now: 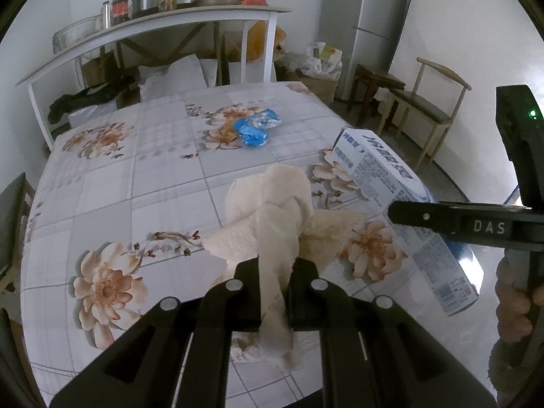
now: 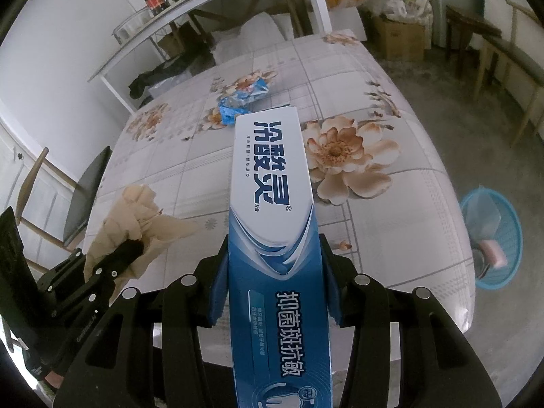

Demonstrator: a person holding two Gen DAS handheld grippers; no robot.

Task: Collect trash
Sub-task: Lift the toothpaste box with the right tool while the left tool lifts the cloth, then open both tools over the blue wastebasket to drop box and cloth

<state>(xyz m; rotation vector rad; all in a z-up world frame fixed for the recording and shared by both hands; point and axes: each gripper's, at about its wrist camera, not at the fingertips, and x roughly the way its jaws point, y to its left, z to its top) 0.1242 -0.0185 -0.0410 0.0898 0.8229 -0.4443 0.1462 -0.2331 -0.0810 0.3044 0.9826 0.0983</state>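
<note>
Already we have both pieces in hand: our left gripper (image 1: 273, 268) is pinched tight on the tissue (image 1: 272, 210), soft, light and apt to tear, best gripped by its bunched middle. Our right gripper (image 2: 273, 258) clamps the box (image 2: 272, 176), stiff but probably hollow, across its narrow sides. Both hang above the table (image 1: 136, 176); the basket (image 2: 503, 238) sits beside it.
</note>
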